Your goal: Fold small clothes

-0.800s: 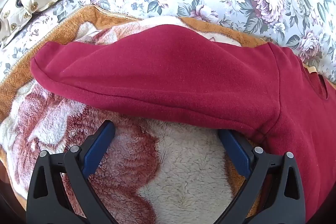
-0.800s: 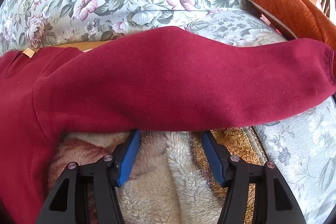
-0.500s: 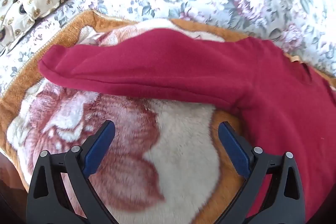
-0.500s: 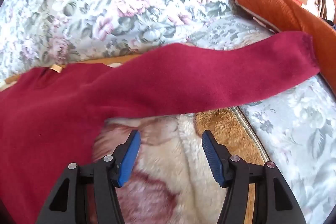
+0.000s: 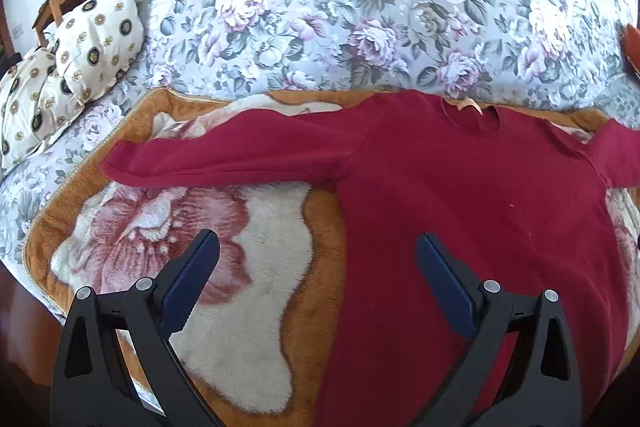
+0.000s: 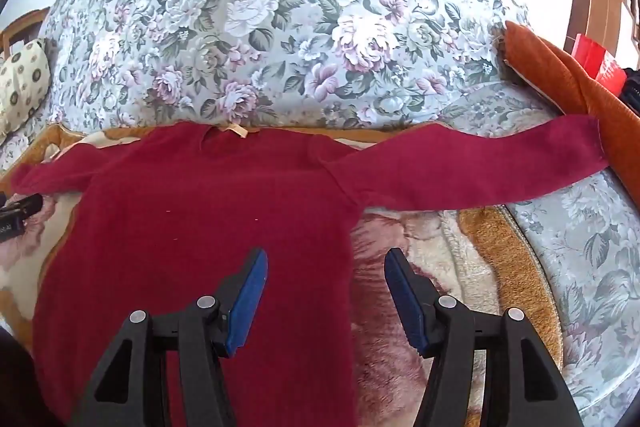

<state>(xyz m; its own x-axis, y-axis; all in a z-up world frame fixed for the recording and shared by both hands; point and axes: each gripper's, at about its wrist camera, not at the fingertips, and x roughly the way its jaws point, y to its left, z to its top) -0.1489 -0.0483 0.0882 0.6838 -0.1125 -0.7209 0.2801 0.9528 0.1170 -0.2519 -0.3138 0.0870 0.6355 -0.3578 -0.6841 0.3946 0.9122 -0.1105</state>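
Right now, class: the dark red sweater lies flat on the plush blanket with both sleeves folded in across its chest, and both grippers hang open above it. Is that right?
Not quite. The sweater's sleeves are not folded in: both stretch straight out sideways, as the right wrist view shows. The rest stands: it lies flat on the plush blanket, with the left gripper and right gripper open above it.

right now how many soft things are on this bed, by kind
red sweater: 1
plush blanket under it: 1
floral quilt: 1
cream patterned pillows: 2
orange cushion: 1
total: 6
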